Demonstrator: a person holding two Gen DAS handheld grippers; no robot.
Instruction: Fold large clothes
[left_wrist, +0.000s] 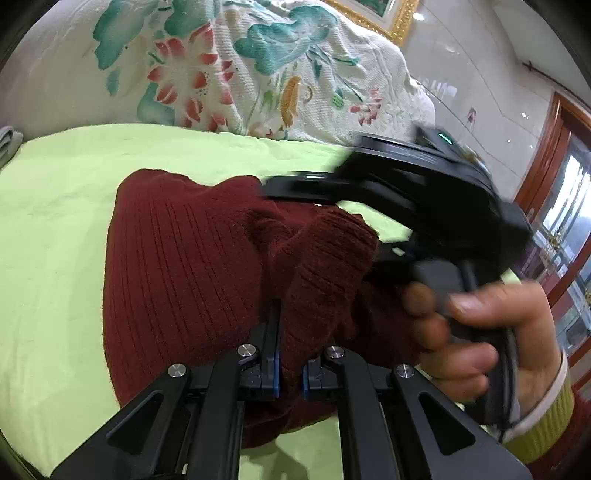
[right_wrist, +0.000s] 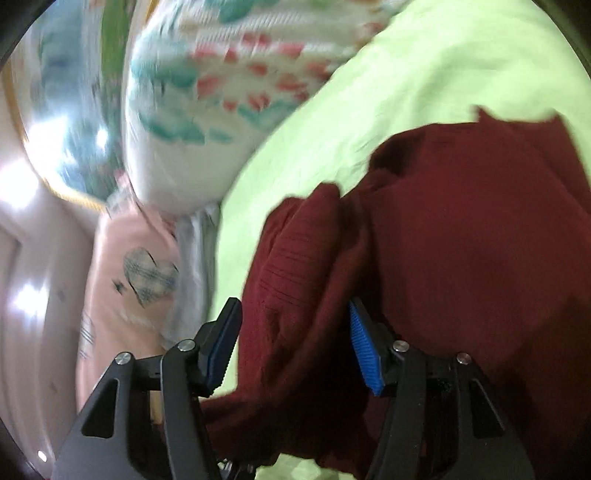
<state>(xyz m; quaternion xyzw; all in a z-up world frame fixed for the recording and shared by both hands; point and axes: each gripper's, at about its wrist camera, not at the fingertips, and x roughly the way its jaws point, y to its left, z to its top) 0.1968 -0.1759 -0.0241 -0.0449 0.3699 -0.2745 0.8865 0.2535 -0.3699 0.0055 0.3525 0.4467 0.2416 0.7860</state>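
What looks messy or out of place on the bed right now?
The dark red sweater lies bunched on the green sheet, its sleeve cuff humped up over the body, not flat. The left tool pinches that fabric. Nothing looks spilled or torn.

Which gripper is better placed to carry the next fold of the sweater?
Left. The left gripper is shut on a fold of the maroon sweater, so it can probably pull straight away. The right gripper stands open with cloth loose between its pads; it would need to regrasp.
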